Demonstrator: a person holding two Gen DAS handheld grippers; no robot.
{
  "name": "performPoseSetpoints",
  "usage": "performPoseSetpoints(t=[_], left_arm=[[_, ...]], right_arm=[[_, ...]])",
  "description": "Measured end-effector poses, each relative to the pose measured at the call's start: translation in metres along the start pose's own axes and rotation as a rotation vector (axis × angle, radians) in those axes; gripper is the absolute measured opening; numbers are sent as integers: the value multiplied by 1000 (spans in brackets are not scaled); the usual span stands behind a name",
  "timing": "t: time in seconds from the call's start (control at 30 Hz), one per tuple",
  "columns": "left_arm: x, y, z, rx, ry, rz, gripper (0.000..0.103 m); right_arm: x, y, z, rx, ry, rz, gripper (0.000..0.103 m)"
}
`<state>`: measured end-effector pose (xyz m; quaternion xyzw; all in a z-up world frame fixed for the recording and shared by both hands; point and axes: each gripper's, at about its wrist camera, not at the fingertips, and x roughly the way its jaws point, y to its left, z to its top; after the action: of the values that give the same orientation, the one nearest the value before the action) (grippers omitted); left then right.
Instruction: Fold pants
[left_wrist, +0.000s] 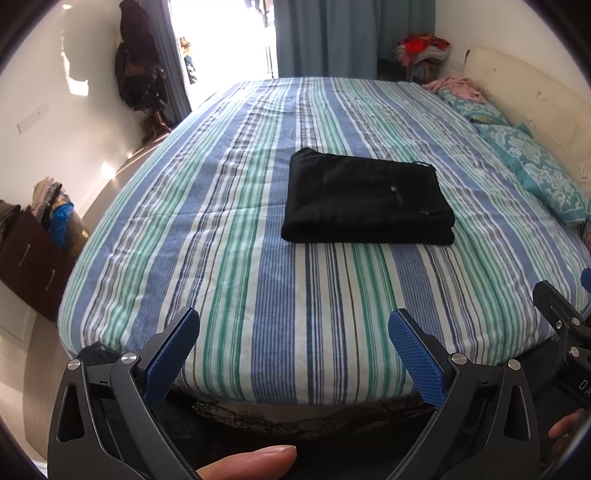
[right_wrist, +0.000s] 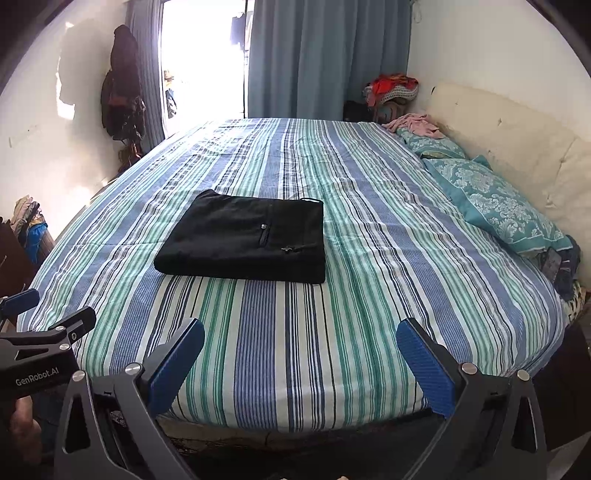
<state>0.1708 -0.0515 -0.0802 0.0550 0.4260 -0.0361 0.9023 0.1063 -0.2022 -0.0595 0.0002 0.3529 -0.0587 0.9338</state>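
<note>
Blown-out daylight thru doorway (left_wrist: 225, 40), fisheye-warped edges, sharp focus

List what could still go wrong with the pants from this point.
1. The black folded pants lie as a loose stack on the soft striped bedsheet; any nudge could shift the layers apart.
2. Both the left gripper and right gripper are open and held back near the bed's edge, so reaching in again might drag the top fold.
3. A cord end pokes out at the far corner and could snag.
</note>
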Motion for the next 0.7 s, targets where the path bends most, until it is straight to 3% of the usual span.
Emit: performPoseSetpoints(t=[0.7], left_arm=[[-7, -3, 2, -11, -22, 4, 102]], right_arm=[[10, 1, -7, 2, 56, 10, 103]])
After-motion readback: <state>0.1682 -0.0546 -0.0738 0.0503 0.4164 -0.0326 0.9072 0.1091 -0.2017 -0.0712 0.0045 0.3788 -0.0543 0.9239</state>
